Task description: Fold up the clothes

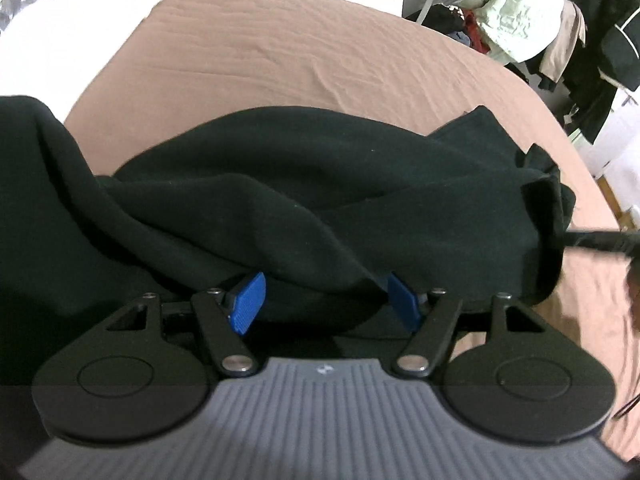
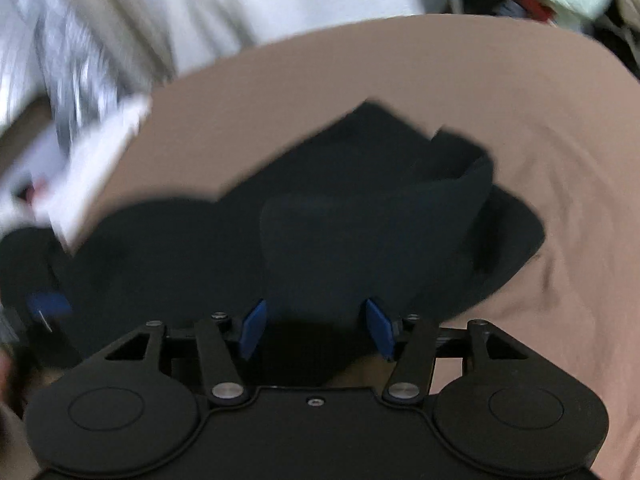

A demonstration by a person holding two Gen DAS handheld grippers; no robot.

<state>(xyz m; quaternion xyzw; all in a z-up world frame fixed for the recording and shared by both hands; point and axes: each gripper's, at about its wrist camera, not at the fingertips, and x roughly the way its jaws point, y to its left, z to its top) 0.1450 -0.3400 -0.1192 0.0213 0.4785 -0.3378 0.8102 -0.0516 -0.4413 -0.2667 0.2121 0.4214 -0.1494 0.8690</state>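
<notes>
So we've got a black garment [image 1: 304,184] bunched up on the bed [image 1: 280,52], which has a tan sheet on it, and it's nowhere near folded yet, more of a rumpled heap with thick rolls of cloth running across it. In the left wrist view our left gripper [image 1: 325,302] sits right at the near edge of the pile with its blue pads spread fairly wide, and a fold of the cloth droops down between them, but the pads don't look like they're pinching anything. In the right wrist view, which is pretty blurry, the right gripper [image 2: 316,330] is also parted wide over the near edge of the same garment [image 2: 360,232], with dark cloth between the pads and nothing gripped as far as we can tell. There's a white pillow [image 1: 80,20] up by the head of the bed and a messy rack of clothes [image 1: 560,20] off to the side, neither in our way. Our read is that we're at the picking-up stage, lining up both grippers on the near hem. The next move probably calls for closing both on a single layer of edge, not the whole roll, then lifting and spreading it flat, since grabbing a bunched fold would just drag the lump along
</notes>
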